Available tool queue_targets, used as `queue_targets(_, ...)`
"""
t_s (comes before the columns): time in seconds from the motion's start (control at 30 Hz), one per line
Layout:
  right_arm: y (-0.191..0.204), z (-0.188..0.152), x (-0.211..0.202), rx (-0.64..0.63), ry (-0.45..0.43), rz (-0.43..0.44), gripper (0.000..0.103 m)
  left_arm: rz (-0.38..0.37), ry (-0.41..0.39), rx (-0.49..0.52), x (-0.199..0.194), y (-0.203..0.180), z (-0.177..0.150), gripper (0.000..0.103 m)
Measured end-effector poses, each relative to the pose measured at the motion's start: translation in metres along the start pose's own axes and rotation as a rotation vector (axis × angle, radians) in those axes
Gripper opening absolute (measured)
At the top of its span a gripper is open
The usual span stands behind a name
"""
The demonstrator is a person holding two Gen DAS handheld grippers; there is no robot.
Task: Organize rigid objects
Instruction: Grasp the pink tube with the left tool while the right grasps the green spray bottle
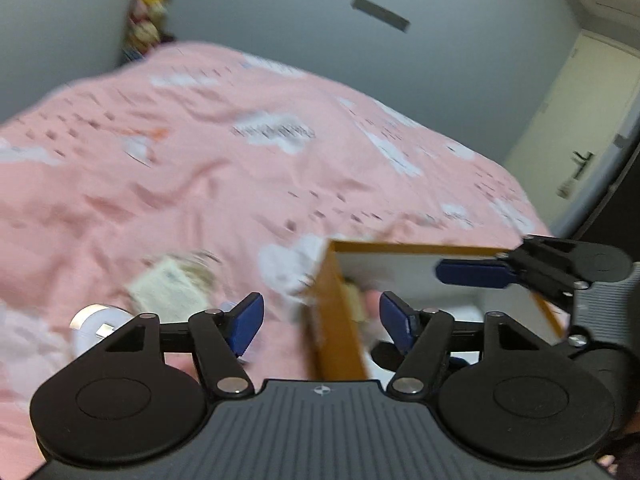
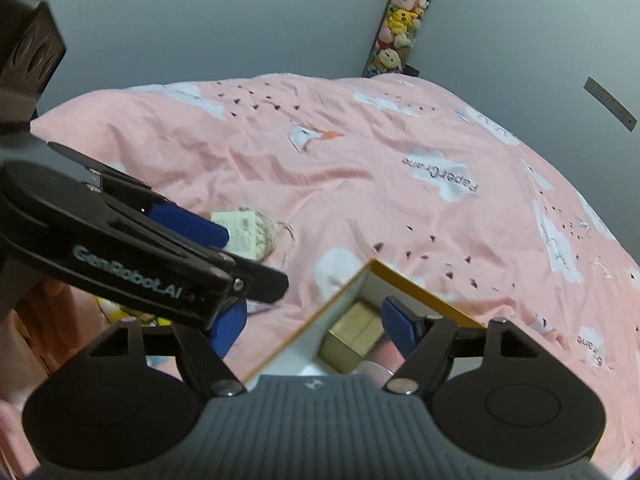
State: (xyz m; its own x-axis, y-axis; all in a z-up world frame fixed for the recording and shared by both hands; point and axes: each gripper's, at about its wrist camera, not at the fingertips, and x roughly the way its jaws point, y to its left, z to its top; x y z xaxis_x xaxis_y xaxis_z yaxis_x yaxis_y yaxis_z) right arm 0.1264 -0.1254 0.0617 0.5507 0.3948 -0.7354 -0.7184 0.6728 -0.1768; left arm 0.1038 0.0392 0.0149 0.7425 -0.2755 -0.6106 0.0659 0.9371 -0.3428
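An open box with orange edges and white inside (image 1: 340, 320) lies on the pink bedspread (image 1: 200, 160); it also shows in the right wrist view (image 2: 360, 292). A tan block (image 2: 354, 330) lies inside it. My left gripper (image 1: 320, 318) is open, its fingers straddling the box's left wall. My right gripper (image 2: 314, 326) is open over the box's inside, and also shows in the left wrist view (image 1: 472, 272) at the box's right side. A small pouch with a paper tag (image 2: 248, 234) lies left of the box, also in the left wrist view (image 1: 172, 288). A white round object (image 1: 94, 322) lies at the left.
A tube of plush toys (image 2: 404, 20) stands in the room corner beyond the bed. A door with a handle (image 1: 580, 160) is at the right. Yellow items (image 2: 120, 308) lie under the left gripper. The grey wall (image 2: 200, 32) runs behind the bed.
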Motion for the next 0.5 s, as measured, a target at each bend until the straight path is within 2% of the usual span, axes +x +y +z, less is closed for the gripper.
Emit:
queue_targets(0.17,0.019,0.007,0.008,-0.044,-0.009,0.045,0.075,0.051,-0.012,0.062,-0.011,0.017,-0.004,0.073)
queue_targets(0.33,0.034,0.015,0.023,-0.071,0.015,0.083,0.073,0.047,0.069,0.100,-0.018,0.040,0.001,0.071)
queue_targets(0.4,0.038,0.018,0.031,-0.073,0.033,0.101,0.068,0.029,0.109,0.155,-0.021,0.048,0.004,0.070)
queue_targets(0.47,0.040,0.020,0.038,-0.073,0.055,0.118,0.057,0.016,0.146,0.214,-0.025,0.054,0.006,0.070)
queue_targets(0.5,0.041,0.021,0.042,-0.071,0.067,0.125,0.056,0.005,0.184,0.247,-0.025,0.060,0.007,0.070)
